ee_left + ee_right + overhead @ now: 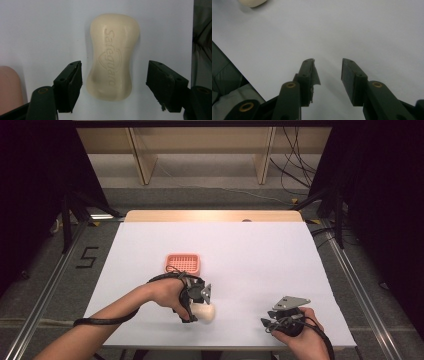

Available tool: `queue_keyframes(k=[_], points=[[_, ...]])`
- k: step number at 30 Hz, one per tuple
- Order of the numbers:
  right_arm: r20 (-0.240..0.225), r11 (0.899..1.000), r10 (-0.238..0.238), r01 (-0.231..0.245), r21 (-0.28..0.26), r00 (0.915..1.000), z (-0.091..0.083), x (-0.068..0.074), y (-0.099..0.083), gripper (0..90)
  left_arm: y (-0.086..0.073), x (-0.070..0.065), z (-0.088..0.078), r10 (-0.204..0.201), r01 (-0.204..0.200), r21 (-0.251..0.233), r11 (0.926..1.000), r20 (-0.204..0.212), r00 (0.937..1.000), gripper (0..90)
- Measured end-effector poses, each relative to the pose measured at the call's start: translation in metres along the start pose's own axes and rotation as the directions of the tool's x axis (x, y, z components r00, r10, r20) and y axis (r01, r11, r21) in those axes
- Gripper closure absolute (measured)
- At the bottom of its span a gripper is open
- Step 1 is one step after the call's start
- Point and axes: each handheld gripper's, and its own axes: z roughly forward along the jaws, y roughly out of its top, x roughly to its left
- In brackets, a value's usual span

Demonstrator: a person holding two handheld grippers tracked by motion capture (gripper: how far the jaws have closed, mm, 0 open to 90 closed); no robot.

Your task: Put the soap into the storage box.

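A cream bar of soap stamped "Safeguard" lies flat on the white table; in the high view the soap is near the front, left of centre. My left gripper hangs over it, open, one jaw on each side of the bar's near end with a gap on both sides. In the high view the left gripper sits just left of the soap. My right gripper is open with nothing between its jaws, and the right gripper rests low near the front right edge. A pink slotted soap tray lies behind the left hand.
The white sheet covers the table, with a bare wooden strip at the far edge. The table's front edge runs close to the right gripper. A pink corner of the soap tray is at the far left of the left gripper view.
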Motion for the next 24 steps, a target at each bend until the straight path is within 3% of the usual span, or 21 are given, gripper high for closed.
queue_keyframes(k=[1, 6, 24], points=[[0.008, 1.000, 0.004, -0.004, -0.022, 1.0000, 0.002, 0.001, -0.001, 62.6, 0.001, 0.000, 0.001, 0.004, -0.004, 0.009, 1.0000, 0.005, 1.0000, 28.6], [-0.001, 1.000, 0.000, 0.000, 0.000, 1.0000, 0.000, 0.000, 0.000, 62.6, 0.005, 0.000, 0.004, 0.011, -0.012, 0.023, 0.9997, 0.019, 0.9998, 28.7], [-0.008, 1.000, 0.005, -0.005, -0.006, 1.0000, 0.001, -0.001, 0.000, 62.6, 0.013, 0.005, 0.015, 0.018, -0.022, 0.072, 0.9972, 0.052, 0.9985, 30.4]])
